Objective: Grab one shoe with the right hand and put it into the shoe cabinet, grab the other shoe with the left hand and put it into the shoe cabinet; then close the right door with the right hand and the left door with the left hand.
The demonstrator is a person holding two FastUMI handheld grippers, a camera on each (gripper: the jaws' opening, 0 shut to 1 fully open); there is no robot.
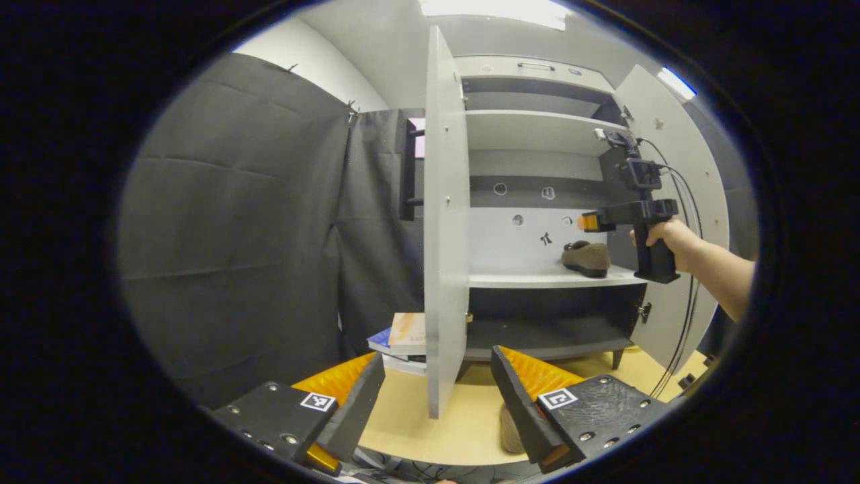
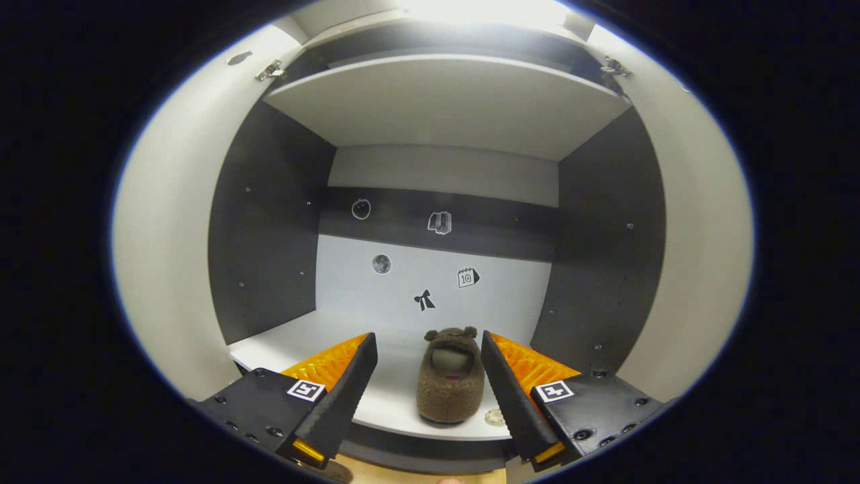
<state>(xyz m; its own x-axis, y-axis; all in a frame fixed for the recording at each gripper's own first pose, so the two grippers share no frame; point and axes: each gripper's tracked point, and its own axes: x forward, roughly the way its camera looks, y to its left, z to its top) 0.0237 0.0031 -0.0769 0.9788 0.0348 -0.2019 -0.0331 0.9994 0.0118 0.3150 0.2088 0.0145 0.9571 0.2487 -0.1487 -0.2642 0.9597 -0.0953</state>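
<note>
A tall grey shoe cabinet with white shelves stands open on a pale wooden floor, in front of a dark grey cloth wall.

In the left gripper view, the cabinet's left door swings out edge-on toward the camera, and the right door is swung wide to the far side. A brown fuzzy slipper-style shoe sits on the white middle shelf, toward its right end. The right gripper, held by a person's hand, hangs in front of the cabinet just above that shoe, apart from it. The left gripper is low near the floor with its jaws spread wide and nothing between them. Through the gap, a second tan shoe lies on the floor, partly hidden behind the right finger. A small stack of books rests on the floor beside the cabinet's left edge, behind the left door.

In the right gripper view, the camera looks straight into the middle compartment. The brown shoe, with small ears at its far end, sits on the shelf near the front edge. The right gripper is released, its jaws wide apart on either side of the shoe without touching it. Small stickers dot the back panel.
</note>
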